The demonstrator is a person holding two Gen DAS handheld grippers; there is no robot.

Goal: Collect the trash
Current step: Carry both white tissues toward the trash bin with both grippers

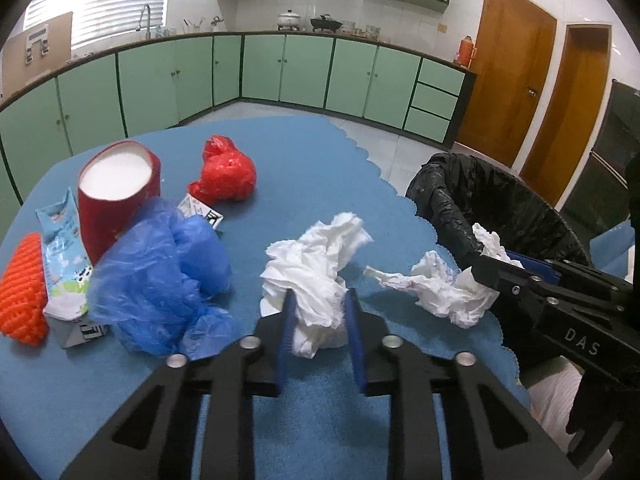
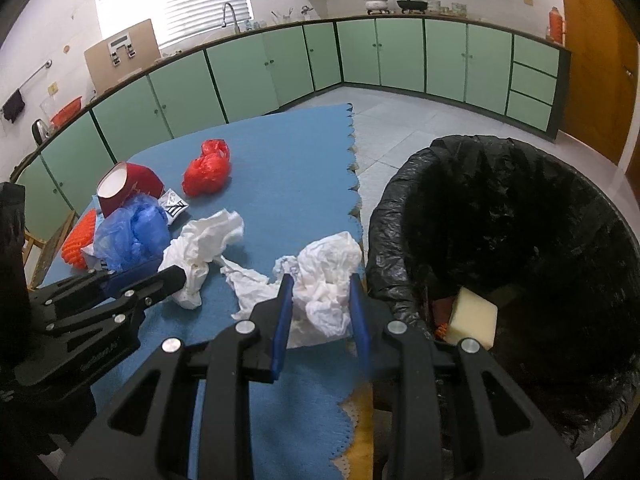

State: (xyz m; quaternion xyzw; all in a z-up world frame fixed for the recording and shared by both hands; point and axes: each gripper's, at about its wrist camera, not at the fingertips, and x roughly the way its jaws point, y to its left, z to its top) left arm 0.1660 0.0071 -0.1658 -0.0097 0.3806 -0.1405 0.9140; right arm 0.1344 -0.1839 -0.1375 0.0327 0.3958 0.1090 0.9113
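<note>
At the far left of the blue table mat [image 1: 304, 168] lies an orange netted thing [image 1: 22, 288], touching a milk carton [image 1: 64, 256] that leans on a red cup [image 1: 116, 188]; a blue plastic bag [image 1: 160, 272] slumps in front of them, a small printed box [image 1: 200, 210] peeks out behind it, and a crumpled red bag [image 1: 224, 172] sits apart, farther back; none of this is in hand yet. Near the middle, the left gripper [image 1: 320, 316] has its blue fingers set narrowly on either side of a crumpled white tissue [image 1: 316, 276], pressing its lower folds, so it looks gripped and ready to lift. To its right, at the mat's scalloped edge, the right gripper [image 2: 320, 308] brackets a second tissue wad [image 2: 328, 276]; its fingers touch the paper's sides, though whether they truly pinch it is hard to tell through the fisheye. Farthest right, just beside the table, stands the bin with a black liner [image 2: 400, 216], mouth open for short drops; a pale yellow block [image 2: 472, 316] already lies inside.
</note>
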